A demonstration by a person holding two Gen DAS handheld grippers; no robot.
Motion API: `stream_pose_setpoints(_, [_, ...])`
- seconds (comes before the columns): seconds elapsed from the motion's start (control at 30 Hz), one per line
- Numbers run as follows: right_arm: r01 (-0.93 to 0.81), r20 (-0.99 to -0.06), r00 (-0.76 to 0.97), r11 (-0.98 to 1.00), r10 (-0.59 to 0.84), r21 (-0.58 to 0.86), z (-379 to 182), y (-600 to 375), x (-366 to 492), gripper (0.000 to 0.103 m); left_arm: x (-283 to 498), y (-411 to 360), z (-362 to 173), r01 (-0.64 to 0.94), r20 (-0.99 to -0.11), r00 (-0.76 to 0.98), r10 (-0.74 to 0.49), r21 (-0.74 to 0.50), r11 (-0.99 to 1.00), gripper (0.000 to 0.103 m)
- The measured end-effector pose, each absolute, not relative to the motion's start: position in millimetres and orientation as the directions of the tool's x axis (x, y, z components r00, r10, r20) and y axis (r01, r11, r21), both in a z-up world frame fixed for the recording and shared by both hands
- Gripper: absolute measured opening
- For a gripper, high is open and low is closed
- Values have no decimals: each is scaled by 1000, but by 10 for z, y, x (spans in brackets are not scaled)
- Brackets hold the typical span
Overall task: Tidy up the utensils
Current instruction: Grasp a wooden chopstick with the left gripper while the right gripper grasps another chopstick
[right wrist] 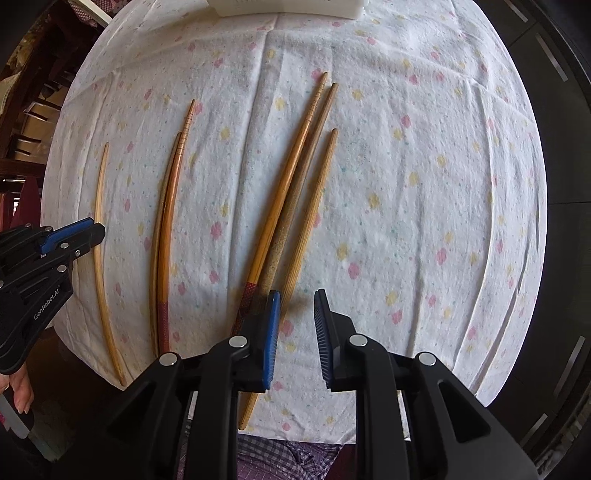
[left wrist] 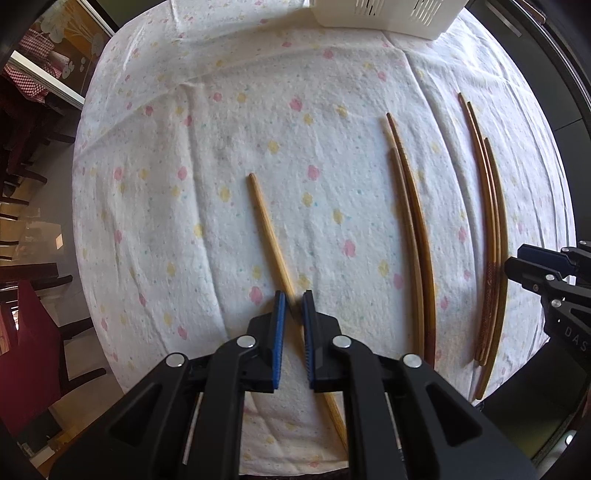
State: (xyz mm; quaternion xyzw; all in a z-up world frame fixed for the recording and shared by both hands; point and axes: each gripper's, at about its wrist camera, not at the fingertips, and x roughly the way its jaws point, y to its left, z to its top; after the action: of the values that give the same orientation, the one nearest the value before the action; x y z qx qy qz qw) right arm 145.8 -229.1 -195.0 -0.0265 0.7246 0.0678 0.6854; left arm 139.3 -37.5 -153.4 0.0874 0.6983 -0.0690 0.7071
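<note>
A light bamboo chopstick (left wrist: 267, 232) lies on the flowered cloth and runs between the pads of my left gripper (left wrist: 293, 301), which is shut on it near its thick end. The same chopstick (right wrist: 99, 206) and the left gripper (right wrist: 94, 227) show at the left of the right wrist view. Three brown chopsticks (right wrist: 291, 192) lie side by side under my right gripper (right wrist: 297, 299). Its jaws stand a little apart with nothing between them, and the nearest stick passes under the left finger. Another small bundle of chopsticks (right wrist: 166, 221) lies between the two grippers.
A white slotted basket (left wrist: 380, 18) stands at the far edge of the table. The flowered cloth (left wrist: 184, 147) covers the tabletop. Dark chairs (left wrist: 33, 332) stand off the table's left side. A person's hand (right wrist: 20, 391) shows at the lower left.
</note>
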Motion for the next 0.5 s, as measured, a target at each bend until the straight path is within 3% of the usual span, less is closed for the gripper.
stream_pose_setpoints(0.07, [-140, -997, -59, 988, 53, 61, -1950, -2223, 1461, 18, 1390, -372, -1531, 220, -1000, 14, 24, 26, 975, 9])
stream_pose_setpoints(0.1, [-149, -997, -62, 987, 53, 61, -1967, -2159, 1455, 12, 1390, -371, -1534, 219, -1000, 12, 25, 27, 975, 9])
stream_pose_setpoints(0.2, [-168, -997, -69, 985, 25, 37, -2012, -1989, 1430, 12, 1399, -378, -1537, 216, -1000, 7, 26, 26, 976, 9])
stream_pose_setpoints(0.37, [-74, -984, -137, 989, 114, 125, -2089, -2106, 1508, 10, 1401, -385, -1534, 218, -1000, 6, 21, 22, 976, 9])
stream_pose_setpoints(0.43, [-90, -988, -127, 991, 87, 99, -2081, -2017, 1497, 10, 1405, -380, -1530, 220, -1000, 6, 17, 18, 975, 9])
stream_pose_setpoints(0.5, [-121, -993, -107, 991, 50, 63, -2080, -1906, 1465, 18, 1411, -375, -1528, 216, -1000, 4, 15, 15, 976, 9])
